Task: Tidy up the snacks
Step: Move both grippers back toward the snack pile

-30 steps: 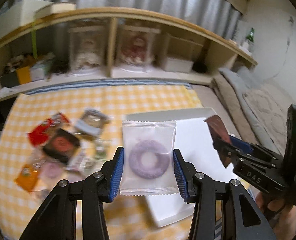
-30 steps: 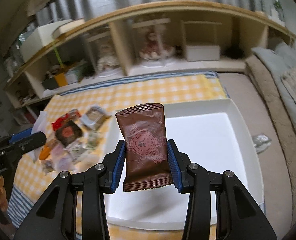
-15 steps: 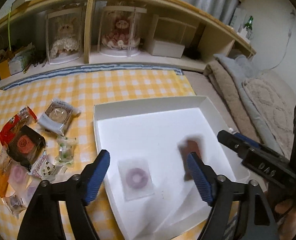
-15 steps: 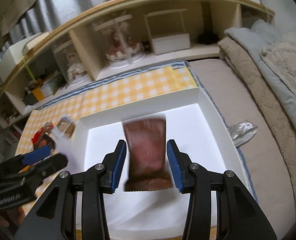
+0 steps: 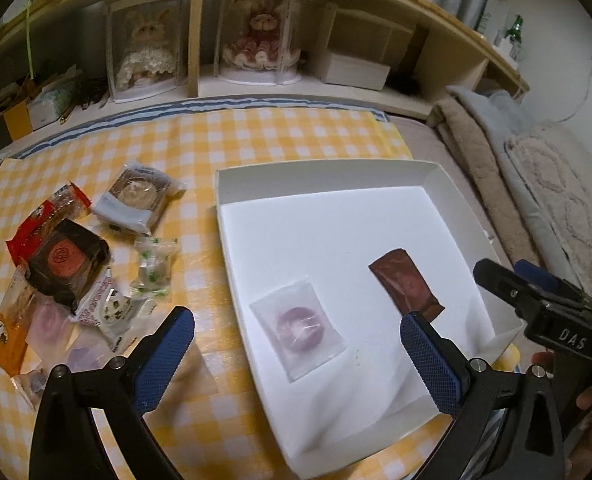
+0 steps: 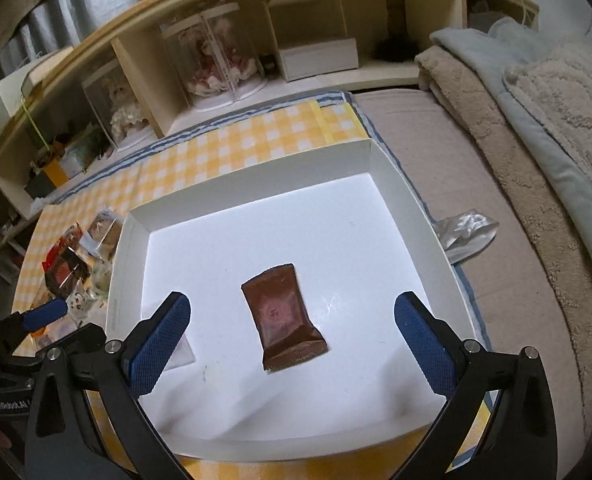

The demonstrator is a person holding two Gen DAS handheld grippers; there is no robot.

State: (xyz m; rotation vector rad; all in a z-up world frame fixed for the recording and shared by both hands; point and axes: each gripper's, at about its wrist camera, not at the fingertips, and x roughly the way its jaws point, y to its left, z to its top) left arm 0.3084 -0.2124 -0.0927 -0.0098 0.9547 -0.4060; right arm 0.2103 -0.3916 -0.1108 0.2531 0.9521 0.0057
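Observation:
A white shallow box sits on the yellow checked cloth. Flat on its floor lie a clear packet with a purple ring donut and a brown snack packet. My left gripper hovers above the donut packet; its jaws are opening wide and the pads touch nothing. My right gripper hangs over the brown packet the same way, jaws opening, pads clear of it. Several more wrapped snacks are piled on the cloth left of the box.
A low wooden shelf with two dolls in clear cases runs along the back. Folded blankets lie to the right of the box. A silver wrapper rests on the mat by the box's right wall.
Both grippers went from shut on their packets to wide open. The donut packet and the brown packet dropped onto the box floor. Both grippers sank closer to the box.

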